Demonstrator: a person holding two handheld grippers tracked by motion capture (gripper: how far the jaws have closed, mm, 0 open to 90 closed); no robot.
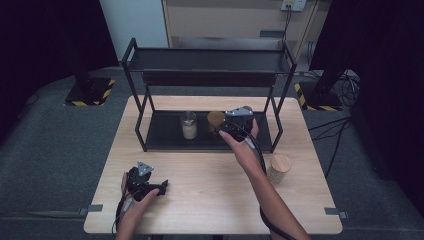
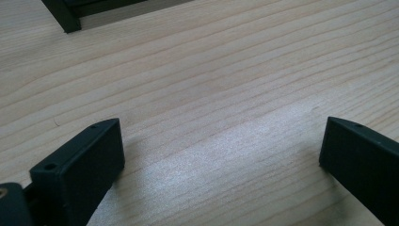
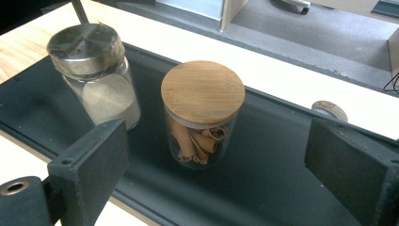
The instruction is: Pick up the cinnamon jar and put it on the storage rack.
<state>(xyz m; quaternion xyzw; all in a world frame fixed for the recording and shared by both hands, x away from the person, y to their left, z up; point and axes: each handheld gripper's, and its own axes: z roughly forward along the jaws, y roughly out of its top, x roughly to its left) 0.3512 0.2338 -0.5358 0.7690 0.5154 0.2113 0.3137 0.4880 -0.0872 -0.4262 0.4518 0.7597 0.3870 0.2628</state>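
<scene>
A glass jar of cinnamon sticks with a wooden lid [image 3: 202, 113] stands on the black rack's lower shelf [image 3: 263, 183]. Left of it on the same shelf is a glass jar of white powder with a metal lid [image 3: 94, 70]. My right gripper [image 3: 216, 155] hovers just in front of and above the cinnamon jar [image 1: 215, 121], jaws wide apart and not touching it. In the high view that right gripper [image 1: 229, 128] is at the shelf's front edge beside the powder jar [image 1: 188, 125]. My left gripper [image 2: 221, 146] rests open over bare table wood, and it sits near the front left [image 1: 145, 182].
The black two-tier rack [image 1: 207, 60] stands at the back of the wooden table [image 1: 200, 200]; its posts flank the lower shelf. Another wooden-lidded jar [image 1: 279, 168] stands on the table to the right of my right forearm. A rack foot [image 2: 63, 16] is ahead of the left gripper.
</scene>
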